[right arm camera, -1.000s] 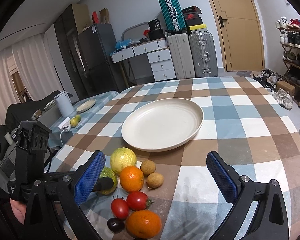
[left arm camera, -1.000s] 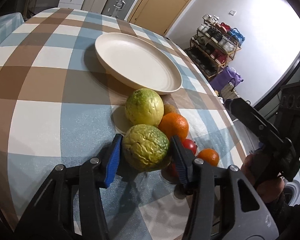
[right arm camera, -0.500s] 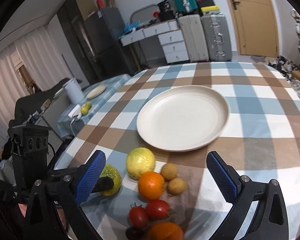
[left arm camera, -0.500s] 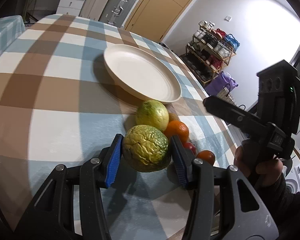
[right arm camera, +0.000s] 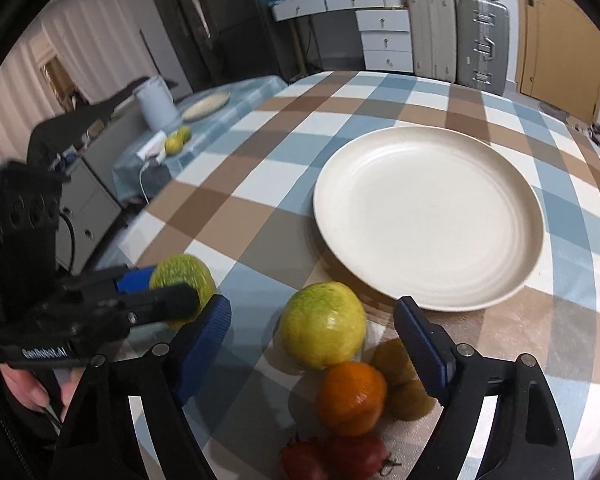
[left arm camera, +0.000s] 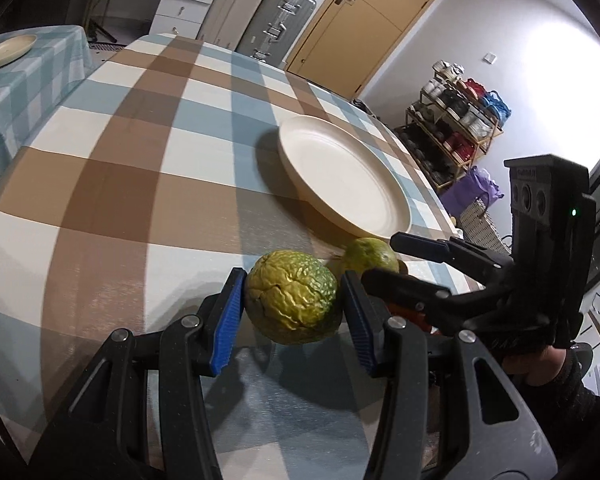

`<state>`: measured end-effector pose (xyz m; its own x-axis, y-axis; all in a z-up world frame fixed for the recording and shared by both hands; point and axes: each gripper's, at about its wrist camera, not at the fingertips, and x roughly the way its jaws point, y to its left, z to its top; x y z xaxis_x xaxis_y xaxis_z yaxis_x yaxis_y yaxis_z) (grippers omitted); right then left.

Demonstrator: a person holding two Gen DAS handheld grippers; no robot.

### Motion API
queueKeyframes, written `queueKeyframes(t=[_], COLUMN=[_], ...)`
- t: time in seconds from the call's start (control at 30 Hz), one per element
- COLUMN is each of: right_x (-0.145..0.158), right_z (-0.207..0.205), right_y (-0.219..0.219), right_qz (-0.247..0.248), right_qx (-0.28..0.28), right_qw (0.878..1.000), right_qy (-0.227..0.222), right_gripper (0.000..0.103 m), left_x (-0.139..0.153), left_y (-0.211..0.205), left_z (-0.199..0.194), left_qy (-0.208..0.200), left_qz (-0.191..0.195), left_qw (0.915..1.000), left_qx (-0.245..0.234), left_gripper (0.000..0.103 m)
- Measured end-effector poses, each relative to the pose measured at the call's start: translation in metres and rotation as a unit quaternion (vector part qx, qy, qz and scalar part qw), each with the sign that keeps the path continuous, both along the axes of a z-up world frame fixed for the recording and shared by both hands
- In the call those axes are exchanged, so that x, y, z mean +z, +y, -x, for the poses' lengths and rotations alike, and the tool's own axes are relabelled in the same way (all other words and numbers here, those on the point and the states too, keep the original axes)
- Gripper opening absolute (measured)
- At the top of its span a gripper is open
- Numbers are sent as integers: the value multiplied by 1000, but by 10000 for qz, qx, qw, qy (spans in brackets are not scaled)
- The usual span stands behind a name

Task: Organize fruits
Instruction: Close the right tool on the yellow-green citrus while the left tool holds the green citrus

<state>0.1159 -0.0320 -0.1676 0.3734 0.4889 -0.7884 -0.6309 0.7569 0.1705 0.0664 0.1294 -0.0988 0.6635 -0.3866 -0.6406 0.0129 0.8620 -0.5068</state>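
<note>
Left wrist: my left tool (left arm camera: 292,304) pinches the wrinkled yellow-green round fruit (left arm camera: 293,303) above the checked table (left arm camera: 140,200), no clear long axis. Right wrist: my right tool (right arm camera: 314,328) closing, pads apart around the smooth yellow-green guava (right arm camera: 323,325), near the cream round plate (right arm camera: 428,216).

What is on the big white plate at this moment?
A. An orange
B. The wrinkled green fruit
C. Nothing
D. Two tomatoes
C: in both views the white plate is bare; the wrinkled green fruit is clamped in the left hand-held gripper, and the orange and the tomatoes lie on the tablecloth beside the plate.
</note>
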Motion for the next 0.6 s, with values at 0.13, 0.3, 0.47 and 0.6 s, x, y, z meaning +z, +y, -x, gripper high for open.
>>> queueKeyframes(t=[0.13, 0.3, 0.47, 0.6], right_x=[-7, -15, -16, -13], right_z=[1, 3, 0, 0], right_y=[11, 20, 16, 11], right_qz=[340, 844, 813, 555], right_qx=[91, 96, 11, 6], right_qw=[9994, 9963, 9967, 9985], right_qy=[-17, -144, -48, -17], right_gripper=[77, 55, 50, 50], left_x=[0, -1, -2, 0], left_y=[2, 3, 3, 2], left_z=[6, 5, 5, 4], left_qy=[19, 22, 45, 58], left_qz=[-43, -93, -125, -147], left_qw=[10000, 9999, 9998, 9997], left_qx=[47, 112, 149, 166], left_gripper=[45, 45, 45, 45])
